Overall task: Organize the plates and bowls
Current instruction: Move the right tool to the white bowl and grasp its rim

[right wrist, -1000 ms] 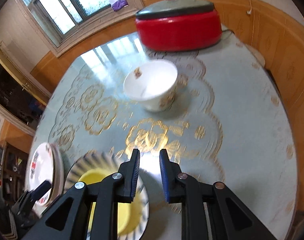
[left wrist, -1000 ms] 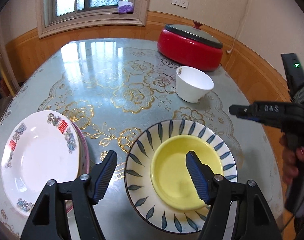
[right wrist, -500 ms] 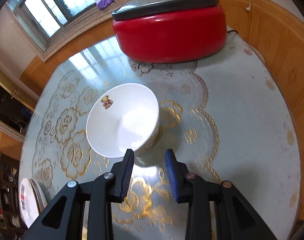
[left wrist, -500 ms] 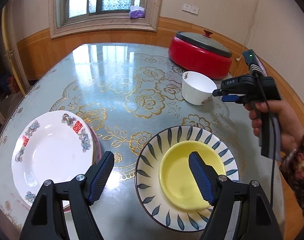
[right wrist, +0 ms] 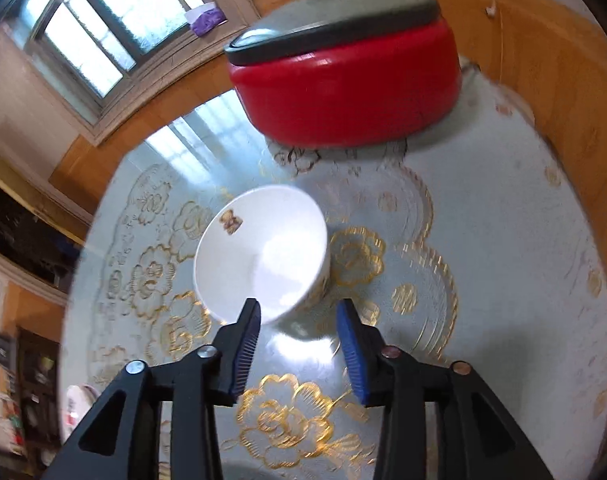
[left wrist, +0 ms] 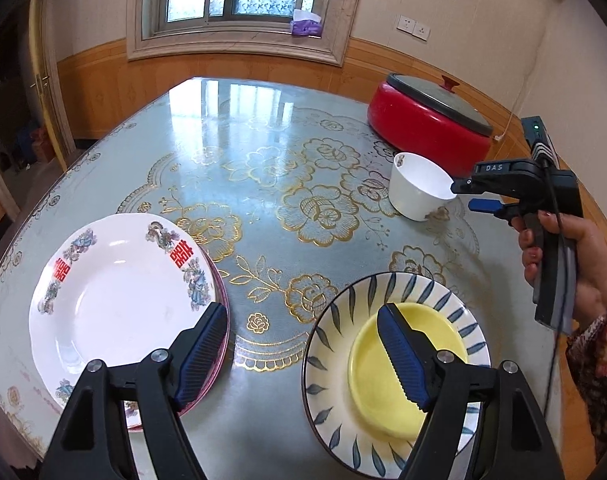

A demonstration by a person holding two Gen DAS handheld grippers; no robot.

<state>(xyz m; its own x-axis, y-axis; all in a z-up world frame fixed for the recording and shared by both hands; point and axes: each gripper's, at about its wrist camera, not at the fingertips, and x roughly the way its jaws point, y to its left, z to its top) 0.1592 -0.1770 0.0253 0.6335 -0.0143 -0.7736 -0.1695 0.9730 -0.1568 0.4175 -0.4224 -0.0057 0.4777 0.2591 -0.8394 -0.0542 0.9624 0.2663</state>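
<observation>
A white bowl point(right wrist: 263, 252) with a small bear print stands near the red pot; it also shows in the left wrist view as the white bowl point(left wrist: 417, 190). My right gripper point(right wrist: 299, 308) hovers at its near rim, jaws opening, pads off the bowl; the same right gripper point(left wrist: 469, 196) sits in a hand. My left gripper point(left wrist: 303, 344) hangs open above the table between two stacks. On its left a white plate point(left wrist: 115, 300) with red characters lies on a pink-rimmed plate. On its right a yellow dish point(left wrist: 443, 340) rests in a blue-leaf plate point(left wrist: 335, 320).
A red electric pot point(right wrist: 347, 92) with a grey lid stands at the back right, just behind the bowl. The round table point(left wrist: 263, 200) has a glossy floral cover. Wood-panelled walls close in behind, with a window on the far side.
My right gripper has travelled from over the blue-leaf plate to the white bowl, and its jaws have widened. The left gripper has stayed in place, opening slightly.
</observation>
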